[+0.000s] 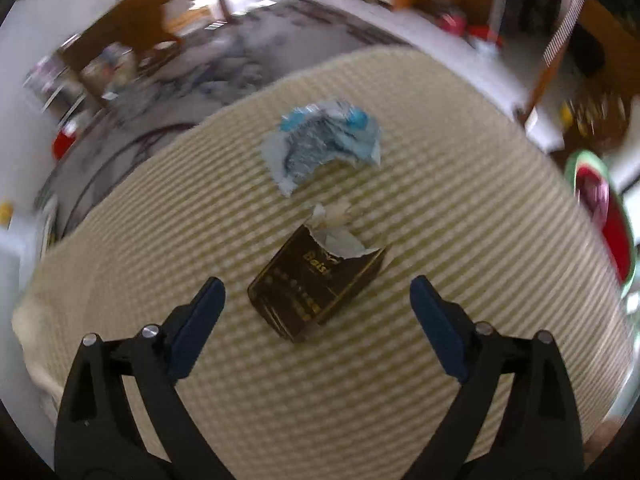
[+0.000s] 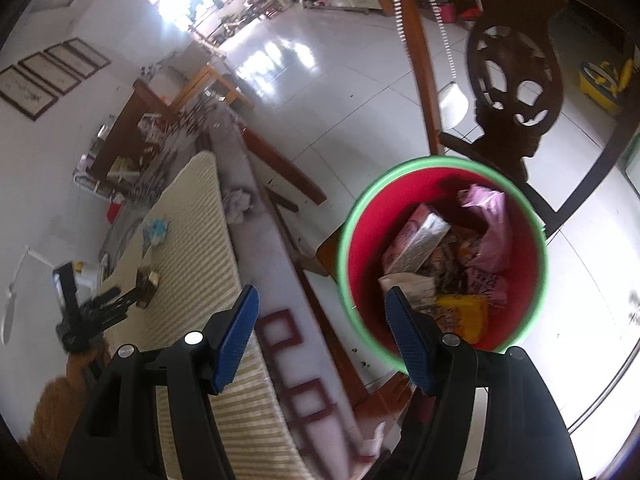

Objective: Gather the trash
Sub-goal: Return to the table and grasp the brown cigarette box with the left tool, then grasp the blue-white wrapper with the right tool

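A torn dark brown box [image 1: 316,284] with gold print lies on the striped cream mat [image 1: 440,208]. My left gripper [image 1: 318,304] hangs open above it, blue pads to either side, touching nothing. Beyond the box lies a crumpled blue and white wrapper [image 1: 324,144]. In the right wrist view my right gripper [image 2: 320,322] stands open and empty beside a red bucket with a green rim [image 2: 536,224], which holds several wrappers and packets. That view also shows the box [image 2: 146,282], the wrapper [image 2: 155,232] and the left gripper [image 2: 120,300] far left.
The mat covers a table whose dark patterned edge [image 2: 280,320] runs beside the bucket. A crumpled cloth [image 2: 238,204] lies on that edge. A dark carved chair [image 2: 516,92] stands behind the bucket on a white tiled floor [image 2: 352,92]. The bucket's rim [image 1: 580,164] shows at the right.
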